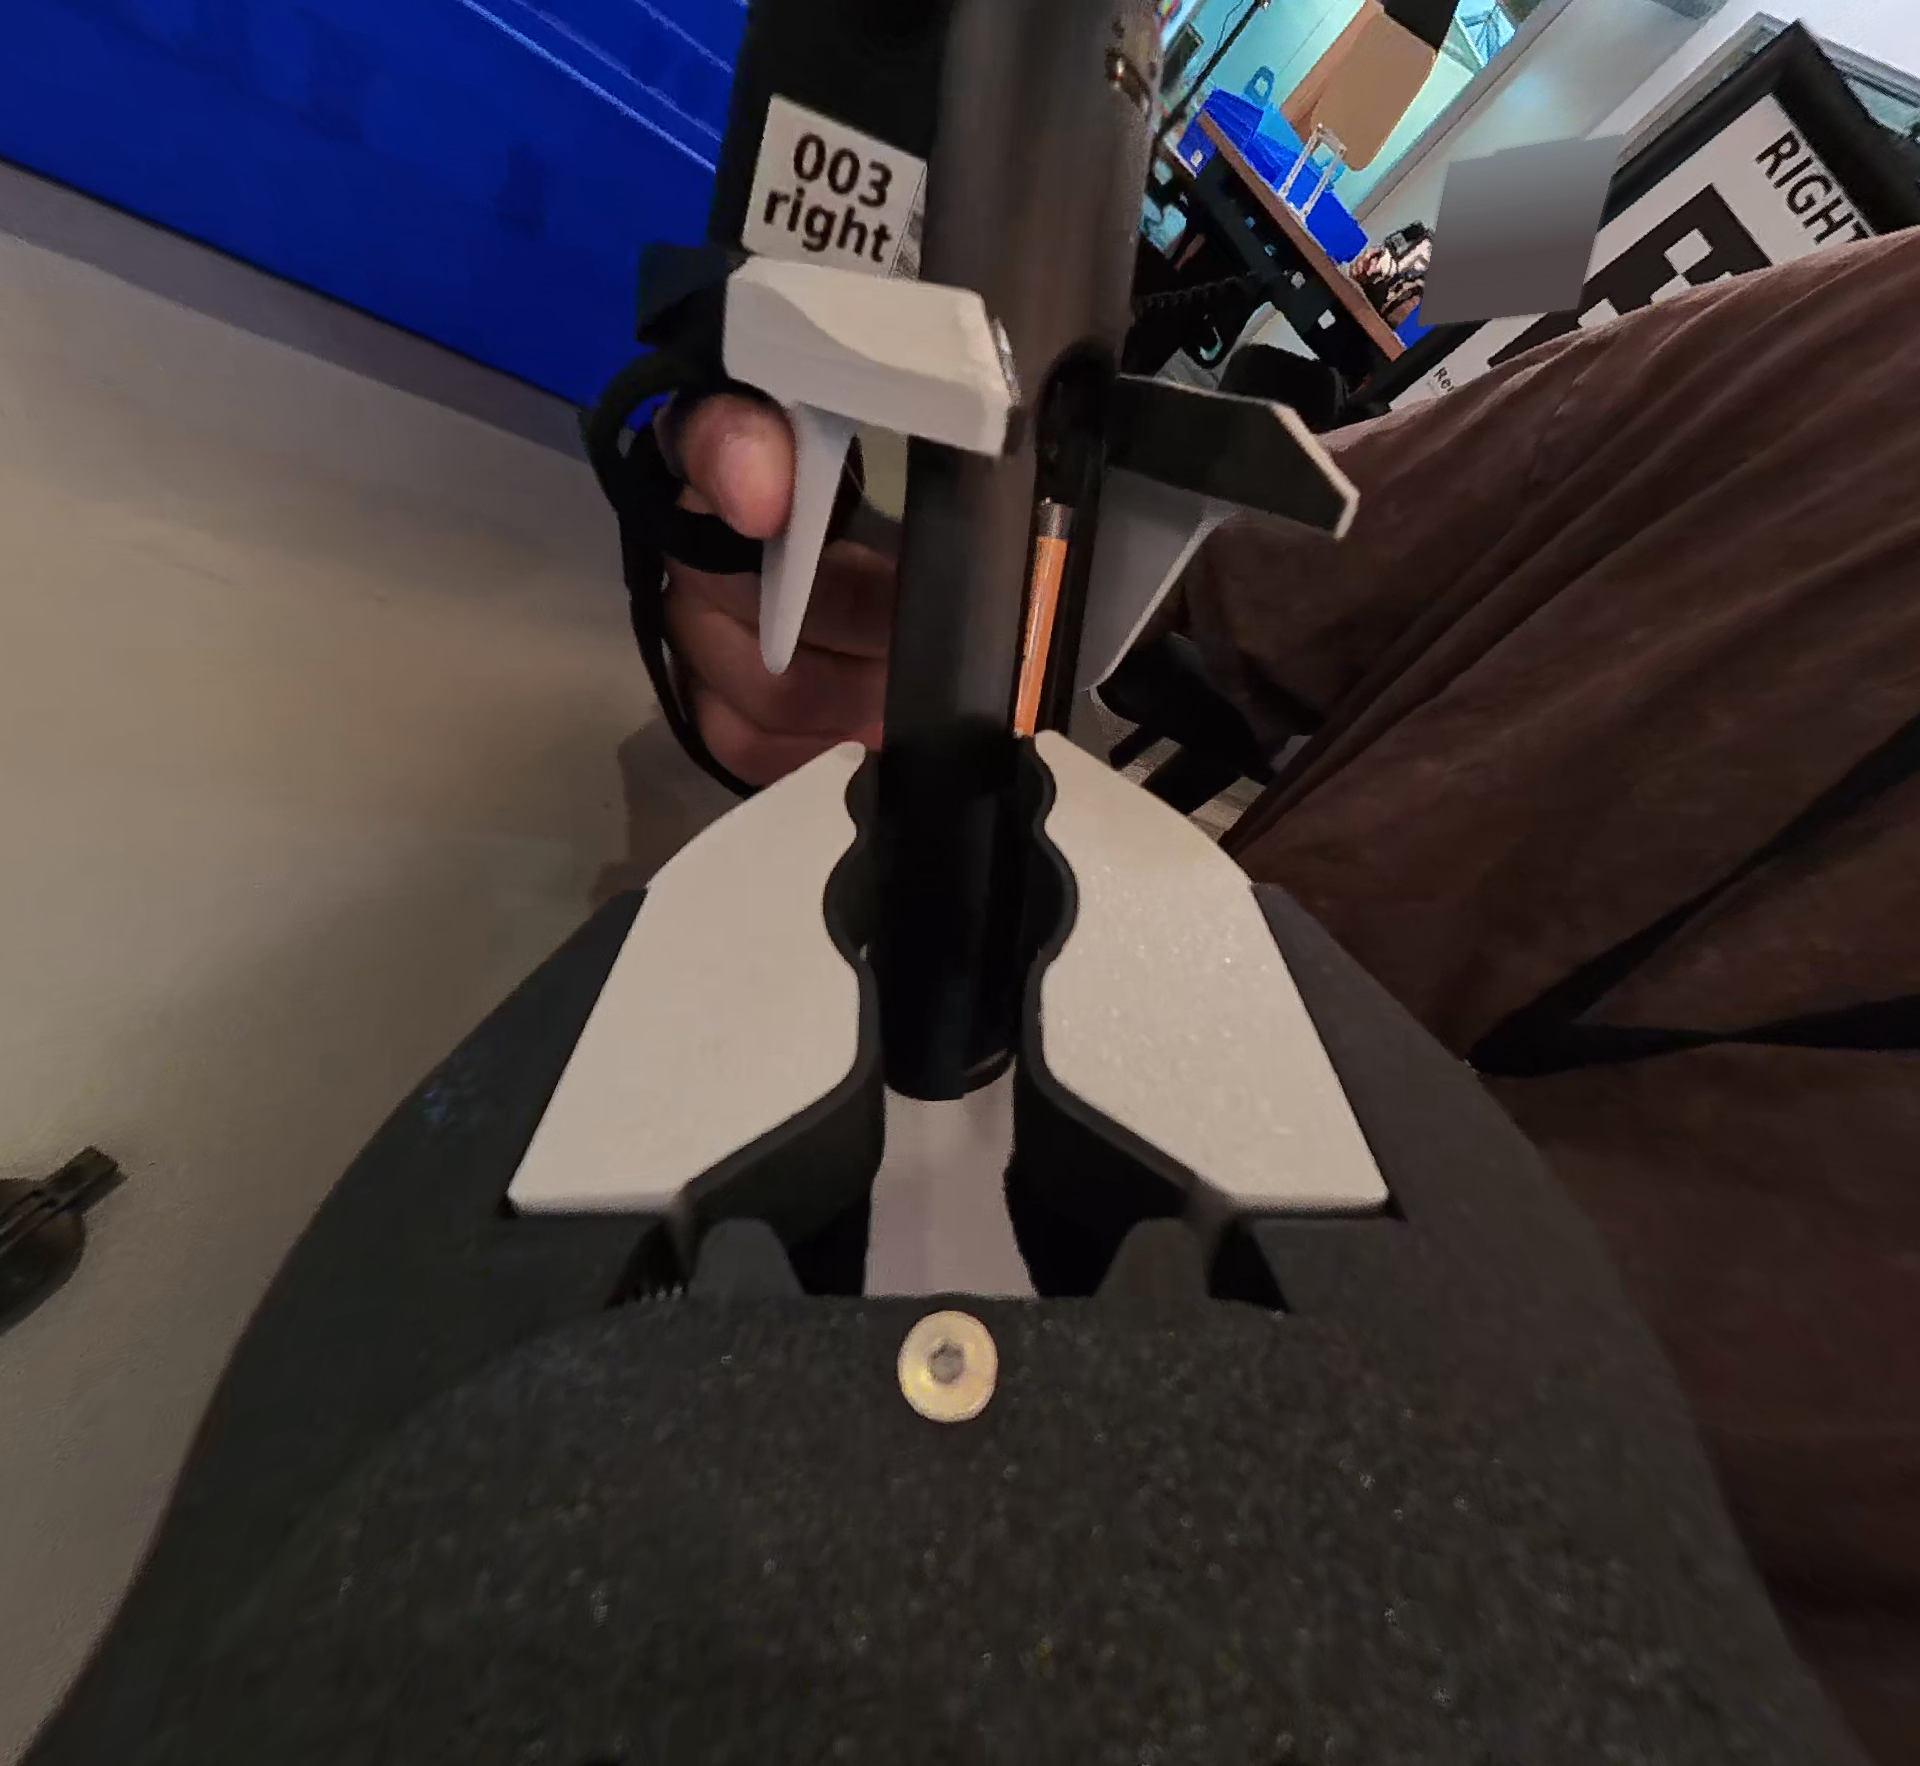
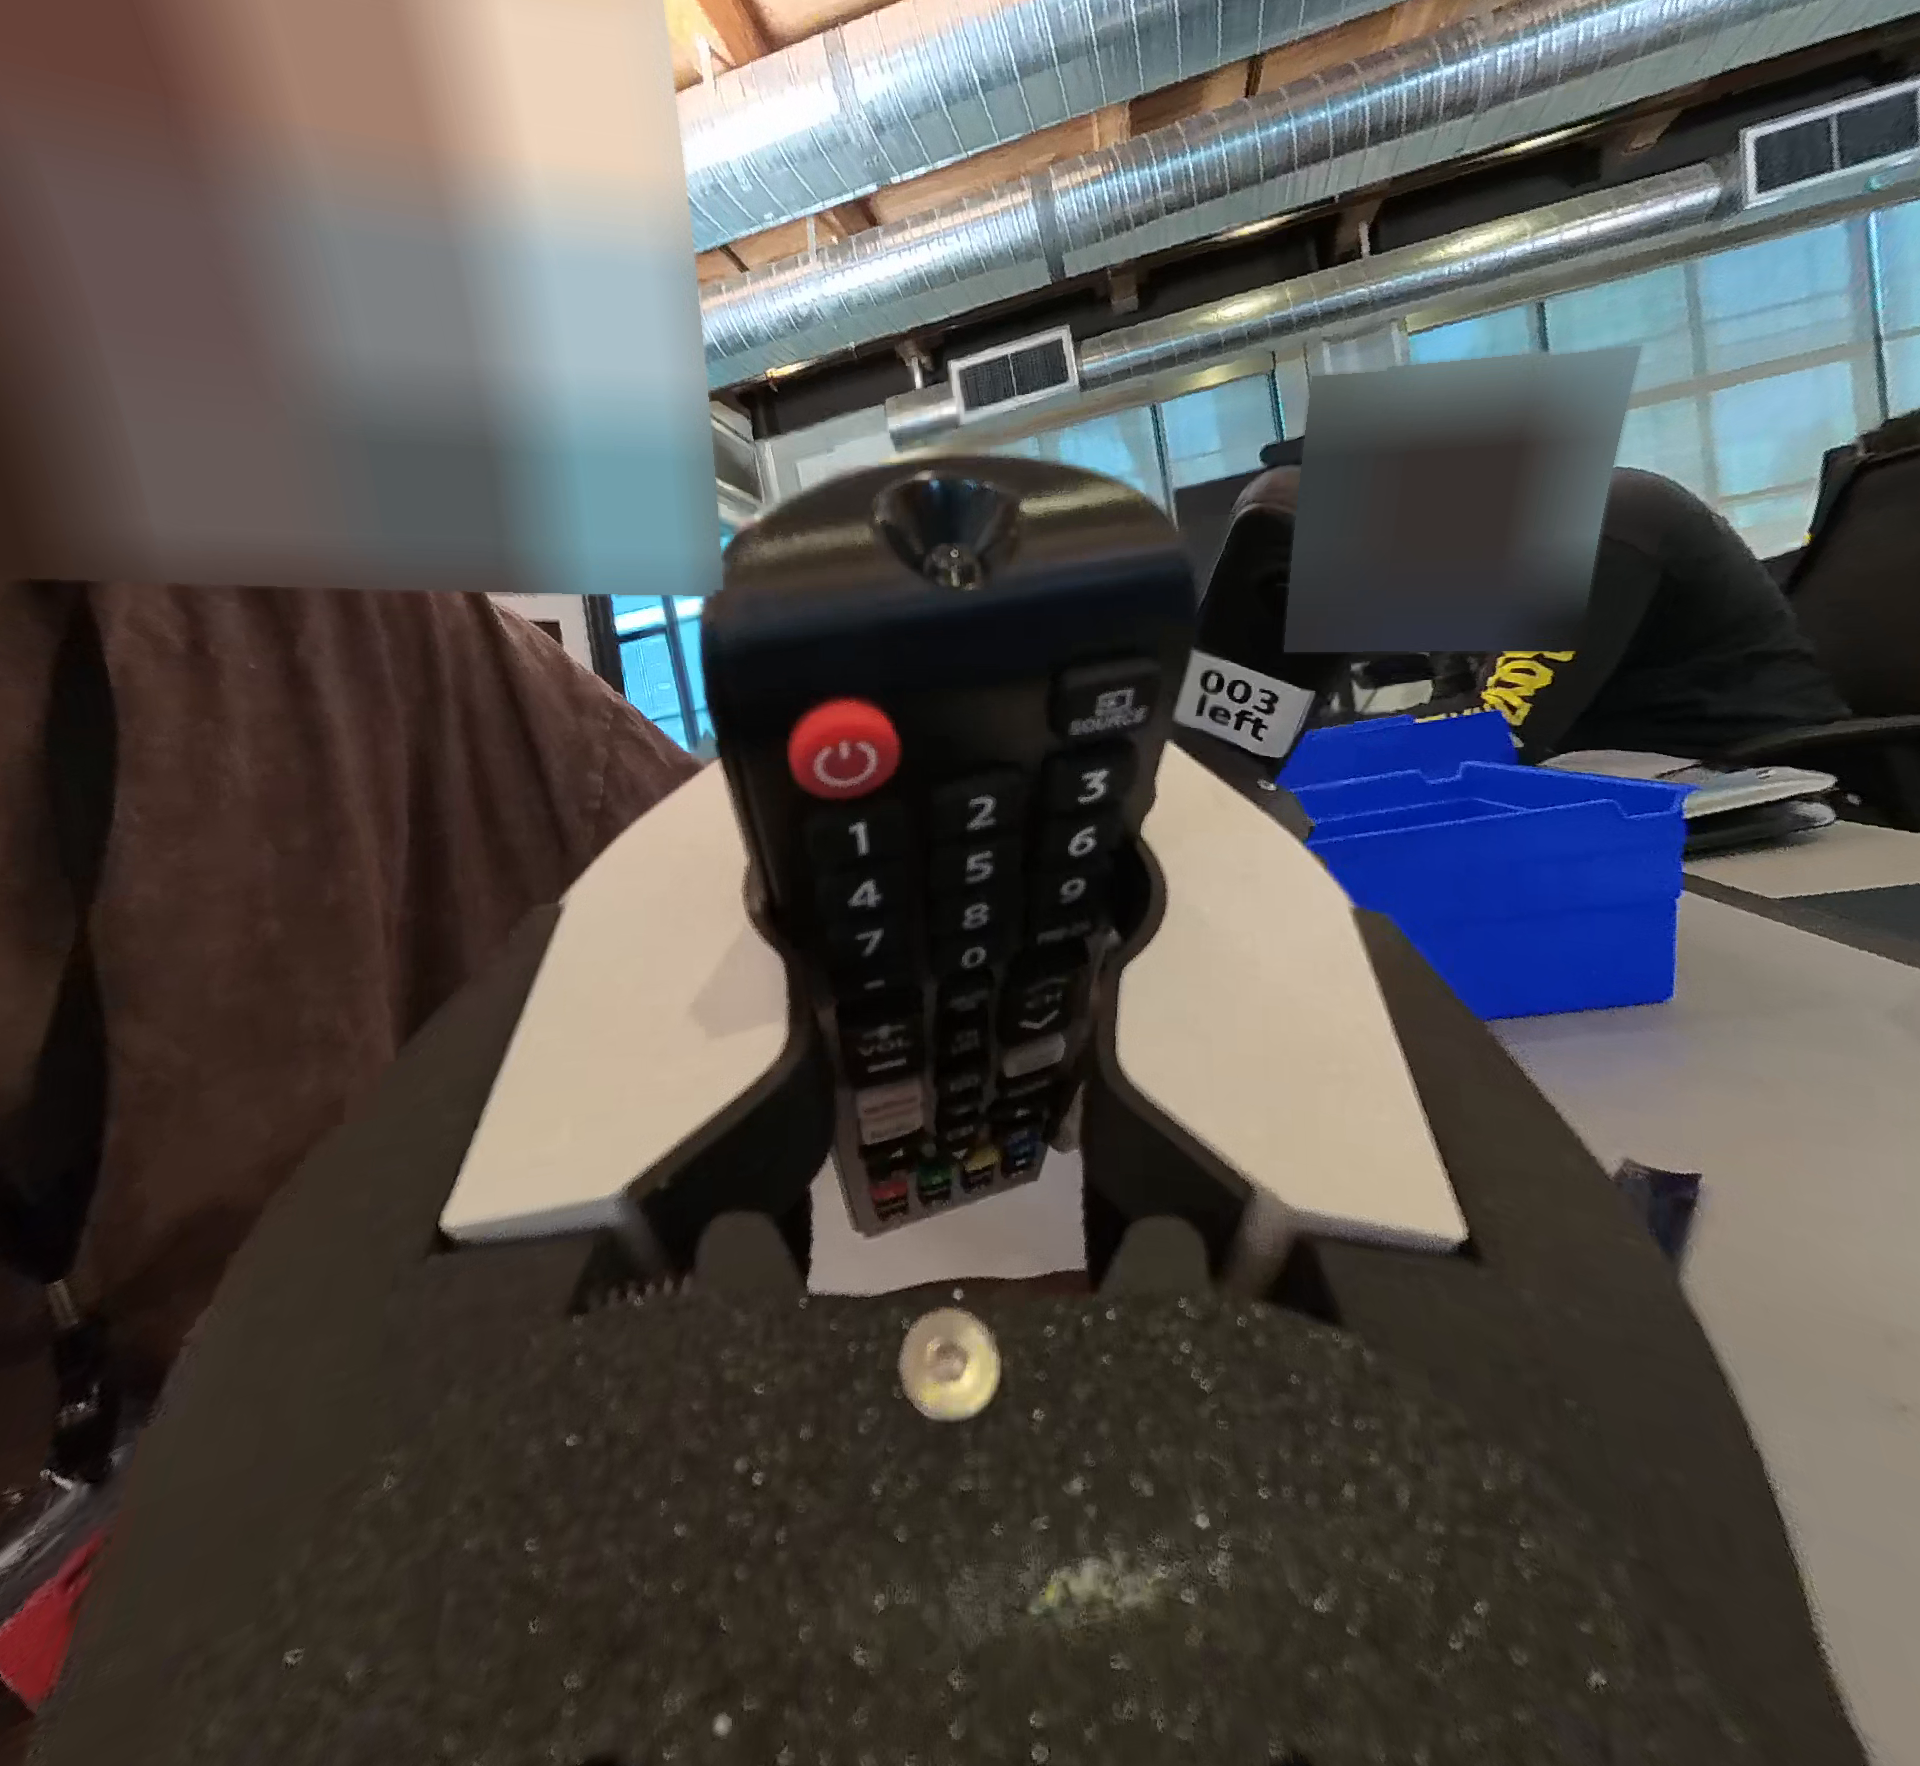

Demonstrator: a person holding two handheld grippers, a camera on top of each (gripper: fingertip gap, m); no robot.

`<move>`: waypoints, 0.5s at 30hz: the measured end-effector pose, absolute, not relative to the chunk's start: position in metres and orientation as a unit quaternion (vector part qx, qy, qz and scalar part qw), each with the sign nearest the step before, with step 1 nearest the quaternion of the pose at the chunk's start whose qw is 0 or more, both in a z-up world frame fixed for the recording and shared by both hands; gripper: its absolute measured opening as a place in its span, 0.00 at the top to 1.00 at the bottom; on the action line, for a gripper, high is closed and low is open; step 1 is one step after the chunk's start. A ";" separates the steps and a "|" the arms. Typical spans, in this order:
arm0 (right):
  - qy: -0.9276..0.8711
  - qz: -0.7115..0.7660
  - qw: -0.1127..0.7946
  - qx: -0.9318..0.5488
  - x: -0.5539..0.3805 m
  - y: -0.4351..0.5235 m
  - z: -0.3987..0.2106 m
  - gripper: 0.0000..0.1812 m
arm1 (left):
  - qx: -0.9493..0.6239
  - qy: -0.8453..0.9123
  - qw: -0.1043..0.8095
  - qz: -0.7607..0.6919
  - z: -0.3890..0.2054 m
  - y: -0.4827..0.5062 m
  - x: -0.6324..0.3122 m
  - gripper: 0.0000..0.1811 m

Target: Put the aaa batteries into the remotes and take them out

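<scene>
A black remote [image 1: 987,469] is held up off the table between both grippers. My left gripper [image 1: 951,771] is shut on its lower end, and I see its back and edge. An orange battery [image 1: 1042,604] shows in a slot along the remote's right side. My right gripper [image 1: 1039,407] clamps the remote farther up, held by a hand [image 1: 748,490]. In the right wrist view my right gripper [image 2: 945,781] is shut on the remote [image 2: 935,885], whose button side with a red power key faces the camera. The left gripper is mostly hidden behind it.
Blue bins stand on the grey table [image 1: 260,677] at the back left [image 1: 312,54] and to the right in the right wrist view [image 2: 1507,885]. A small black object [image 1: 42,1228] lies at the left edge. A person's brown garment [image 1: 1558,729] fills the right side. The left gripper's tips are roughly 6 cm from the right gripper's. The left tips stand about 15 cm off the small black object [image 1: 42,1228].
</scene>
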State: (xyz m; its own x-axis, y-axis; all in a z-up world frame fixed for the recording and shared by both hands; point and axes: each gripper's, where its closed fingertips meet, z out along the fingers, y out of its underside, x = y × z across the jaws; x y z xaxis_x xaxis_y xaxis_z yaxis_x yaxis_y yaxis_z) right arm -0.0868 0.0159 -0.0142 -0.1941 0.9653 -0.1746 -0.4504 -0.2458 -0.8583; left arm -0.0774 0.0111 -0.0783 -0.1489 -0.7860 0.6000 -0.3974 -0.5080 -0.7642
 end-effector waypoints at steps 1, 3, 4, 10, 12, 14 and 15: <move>-0.334 0.698 0.510 -0.375 -0.086 0.017 -0.013 0.68 | -0.631 0.464 0.162 -0.601 -0.076 0.011 -0.078 0.86; -0.327 0.700 0.511 -0.377 -0.085 0.019 -0.012 0.67 | -0.628 0.453 0.168 -0.611 -0.073 0.013 -0.078 0.86; -0.317 0.703 0.514 -0.376 -0.083 0.022 -0.010 0.67 | -0.624 0.441 0.177 -0.621 -0.070 0.015 -0.078 0.86; -0.305 0.701 0.523 -0.375 -0.080 0.025 -0.007 0.67 | -0.650 0.334 0.161 -0.663 -0.072 0.024 -0.079 0.73; -0.302 0.687 0.541 -0.380 -0.075 0.030 -0.006 0.67 | -0.651 0.260 0.155 -0.696 -0.072 0.029 -0.084 0.69; -0.296 0.666 0.566 -0.386 -0.070 0.037 -0.005 0.68 | -0.671 0.196 0.168 -0.695 -0.084 0.034 -0.088 0.65; -0.296 0.656 0.575 -0.388 -0.068 0.039 -0.004 0.68 | -0.686 0.171 0.178 -0.684 -0.093 0.035 -0.090 0.64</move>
